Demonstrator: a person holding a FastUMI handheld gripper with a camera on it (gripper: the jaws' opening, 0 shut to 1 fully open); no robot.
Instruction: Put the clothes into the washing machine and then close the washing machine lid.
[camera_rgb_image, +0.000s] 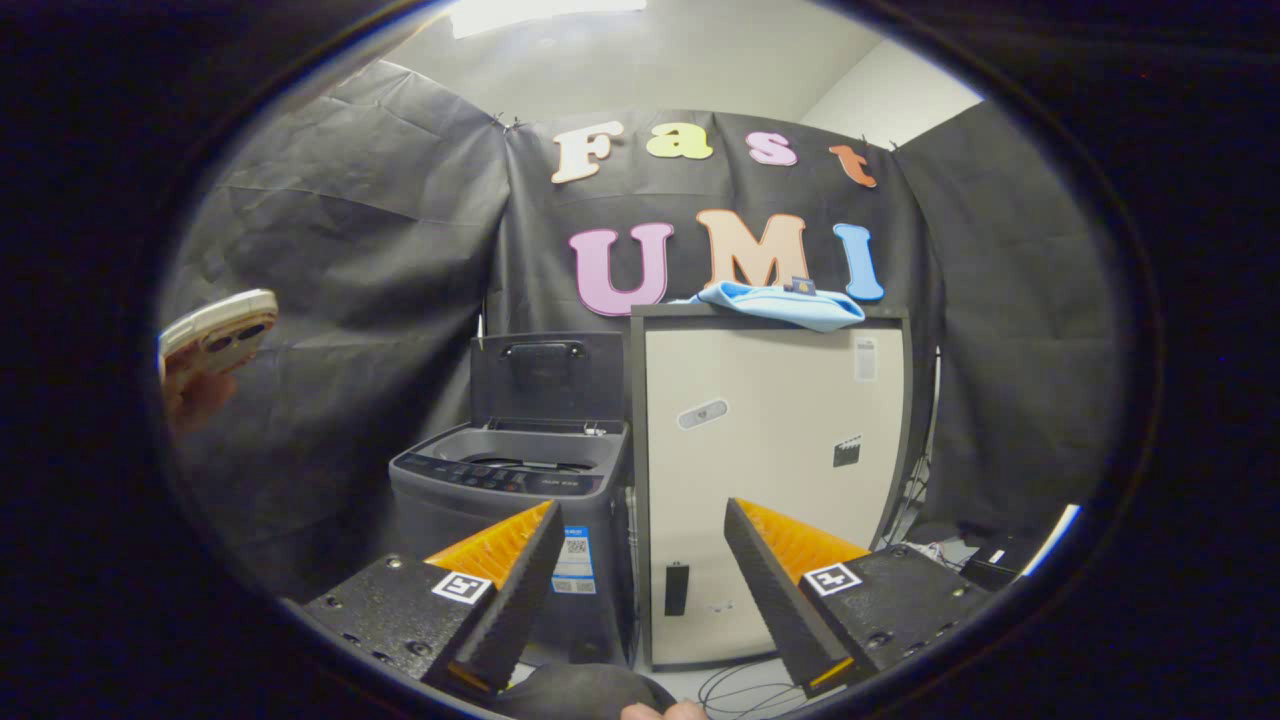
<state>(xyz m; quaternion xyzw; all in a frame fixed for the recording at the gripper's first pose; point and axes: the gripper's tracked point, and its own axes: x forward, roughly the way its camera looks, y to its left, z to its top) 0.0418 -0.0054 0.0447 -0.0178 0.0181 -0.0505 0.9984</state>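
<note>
Nothing was done yet, I judged. The tool (640, 560) had its fingers wide apart, empty. The cloth (780, 303) lay atop the cabinet (770, 420), well beyond them; the washer (515, 475) beside it stood with lid (547, 378) up.

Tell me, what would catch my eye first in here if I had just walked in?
Probably the light blue cloth lying on top of the tall pale cabinet, straight beyond the gripper, whose fingers stand wide apart and hold nothing. Beside the cabinet sits a grey washing machine with its lid standing up. Off to the side, a hand holds up a phone.
</note>
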